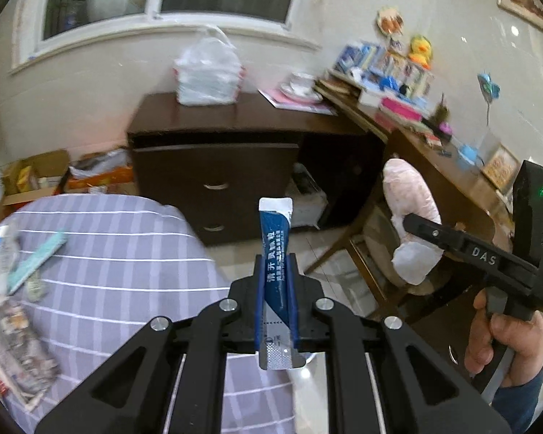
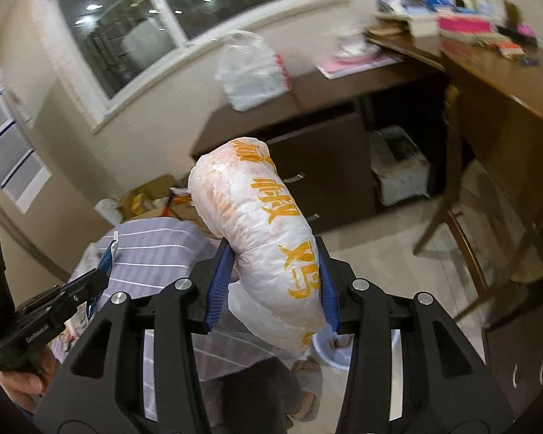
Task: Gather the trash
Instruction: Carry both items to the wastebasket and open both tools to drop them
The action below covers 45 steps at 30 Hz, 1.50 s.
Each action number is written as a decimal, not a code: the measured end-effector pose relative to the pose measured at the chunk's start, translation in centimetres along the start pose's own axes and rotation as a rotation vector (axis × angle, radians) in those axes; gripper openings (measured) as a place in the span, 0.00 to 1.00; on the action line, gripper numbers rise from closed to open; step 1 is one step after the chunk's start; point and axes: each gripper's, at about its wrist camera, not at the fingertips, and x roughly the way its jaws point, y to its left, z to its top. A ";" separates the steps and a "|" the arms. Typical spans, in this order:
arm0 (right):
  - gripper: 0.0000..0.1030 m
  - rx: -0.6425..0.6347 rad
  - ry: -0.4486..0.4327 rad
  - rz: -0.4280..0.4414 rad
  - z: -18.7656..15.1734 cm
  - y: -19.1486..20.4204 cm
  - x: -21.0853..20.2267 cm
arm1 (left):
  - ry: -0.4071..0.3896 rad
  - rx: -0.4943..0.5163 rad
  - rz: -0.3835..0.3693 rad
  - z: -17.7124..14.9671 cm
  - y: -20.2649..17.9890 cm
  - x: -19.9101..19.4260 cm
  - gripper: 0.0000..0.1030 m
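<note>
My left gripper point(image 1: 276, 264) is shut on a narrow blue and white sachet point(image 1: 275, 253) that stands upright between the blue pads, held in the air past the table's edge. My right gripper point(image 2: 273, 253) is shut on a crumpled white plastic bag with orange print point(image 2: 260, 224), also held in the air. In the left wrist view the right gripper point(image 1: 412, 222) shows at the right with the white bag point(image 1: 412, 213). In the right wrist view the left gripper point(image 2: 103, 269) shows at the left with the sachet point(image 2: 106, 258). More wrappers point(image 1: 14, 264) lie on the striped tablecloth point(image 1: 119, 253).
A dark drawer cabinet point(image 1: 217, 166) stands ahead with a bagged tissue pack point(image 1: 208, 72) on top. A cluttered wooden desk point(image 1: 434, 152) and a wooden chair point(image 1: 365, 246) stand at the right. Boxes point(image 1: 36, 177) sit on the floor at the left. A pale basin point(image 2: 338, 354) sits on the floor below.
</note>
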 end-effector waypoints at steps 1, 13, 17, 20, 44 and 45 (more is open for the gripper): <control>0.42 0.016 0.013 -0.015 -0.2 -0.9 0.5 | 0.015 0.009 -0.003 0.0 -0.5 0.9 0.10; 0.43 0.164 0.138 -0.086 -2.7 -7.4 6.3 | 0.230 0.087 -0.041 -1.1 -5.9 12.3 0.10; 0.48 0.209 0.152 -0.078 -2.9 -9.2 7.8 | 0.287 0.093 -0.044 -1.5 -6.7 15.0 0.11; 0.73 0.256 0.161 -0.072 -3.2 -10.4 9.0 | 0.336 0.106 -0.051 -1.7 -7.1 16.8 0.35; 0.94 0.218 0.141 -0.110 -2.5 -5.6 6.7 | 0.106 0.077 0.075 0.9 -2.5 6.8 0.89; 0.94 0.209 0.133 -0.102 -2.3 -4.7 6.3 | 0.087 0.072 0.077 1.0 -2.1 5.8 0.90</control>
